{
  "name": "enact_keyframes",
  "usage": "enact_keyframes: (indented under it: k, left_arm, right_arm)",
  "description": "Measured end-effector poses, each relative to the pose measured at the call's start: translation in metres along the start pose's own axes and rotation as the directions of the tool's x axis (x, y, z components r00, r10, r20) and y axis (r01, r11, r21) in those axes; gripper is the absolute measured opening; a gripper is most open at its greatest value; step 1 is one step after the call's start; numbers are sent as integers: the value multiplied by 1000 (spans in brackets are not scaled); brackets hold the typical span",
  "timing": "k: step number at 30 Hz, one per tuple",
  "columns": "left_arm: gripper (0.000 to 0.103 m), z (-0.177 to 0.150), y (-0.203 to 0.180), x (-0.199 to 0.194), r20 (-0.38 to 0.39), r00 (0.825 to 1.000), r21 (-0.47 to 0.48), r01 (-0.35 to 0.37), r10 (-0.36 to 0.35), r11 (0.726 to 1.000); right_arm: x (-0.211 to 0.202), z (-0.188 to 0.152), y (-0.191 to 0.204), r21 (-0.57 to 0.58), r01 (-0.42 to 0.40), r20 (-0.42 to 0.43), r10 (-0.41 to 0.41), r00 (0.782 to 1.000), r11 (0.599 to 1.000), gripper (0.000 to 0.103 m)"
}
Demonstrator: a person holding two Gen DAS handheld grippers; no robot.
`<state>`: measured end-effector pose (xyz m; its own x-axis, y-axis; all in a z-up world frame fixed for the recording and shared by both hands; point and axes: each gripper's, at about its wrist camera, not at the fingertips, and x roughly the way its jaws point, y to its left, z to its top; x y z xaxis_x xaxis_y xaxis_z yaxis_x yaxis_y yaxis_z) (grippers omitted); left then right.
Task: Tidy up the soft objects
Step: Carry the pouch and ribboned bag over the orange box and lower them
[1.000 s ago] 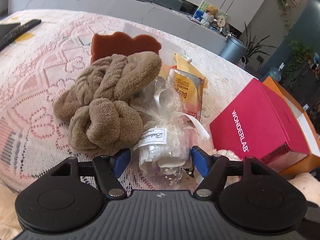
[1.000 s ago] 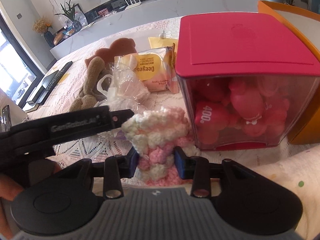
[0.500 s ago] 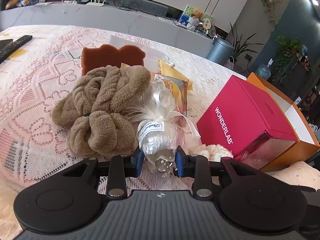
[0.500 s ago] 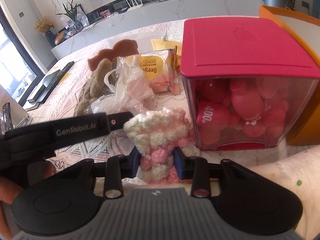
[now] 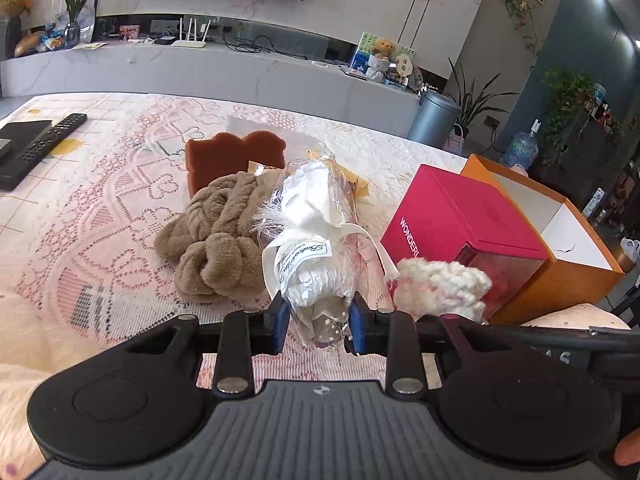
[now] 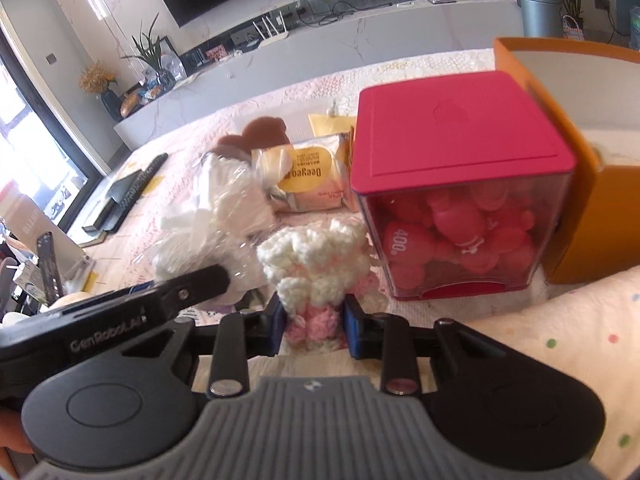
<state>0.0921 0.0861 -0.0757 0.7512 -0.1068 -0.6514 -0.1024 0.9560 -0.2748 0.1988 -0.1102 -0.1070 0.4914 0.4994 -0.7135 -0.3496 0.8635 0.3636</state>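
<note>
Crinkly cellophane bundle (image 5: 316, 248), nubbly crocheted yarn (image 6: 316, 264)

Each wrist camera looks forward and down along its fingers, close above the table (image 5: 100, 208); both share the pink box (image 5: 460, 220) (image 6: 456, 120).

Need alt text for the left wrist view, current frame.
The left gripper is shut on a clear-wrapped white bundle, held over a lace tablecloth. Left of it lies a tan plush toy; right of it are a white-pink crochet piece, a magenta box and an open orange box.
</note>
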Motion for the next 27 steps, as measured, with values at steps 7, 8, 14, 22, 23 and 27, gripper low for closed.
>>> enact_keyframes:
  k: [7, 8, 14, 22, 23, 27]
  left_arm:
    - [34, -2, -9, -23, 26, 999, 6, 20, -20, 1000]
    - [34, -2, -11, -26, 31, 999, 10, 25, -25, 1000]
    - [34, 8, -31, -42, 60, 995, 41, 76, -78, 996]
    - [34, 28, -78, -38, 50, 985, 127, 156, -164, 980]
    - [34, 32, -84, -36, 46, 983, 133, 171, -178, 976]
    - [34, 52, -109, -22, 31, 967, 149, 244, -251, 958]
  right_arm:
    - [-41, 3, 1, 0, -31, 70, 31, 997, 1000, 25]
    - [-47, 4, 1, -5, -33, 80, 33, 996, 999, 24]
    - [-89, 15, -4, -54, 4, 147, 4, 989, 999, 24]
    - [-135, 42, -36, -62, 91, 212, -76, 974, 994, 24]
    - [-139, 46, -40, -64, 103, 216, -87, 973, 993, 24]
    - [-149, 63, -56, -75, 154, 230, -133, 964, 985, 24]
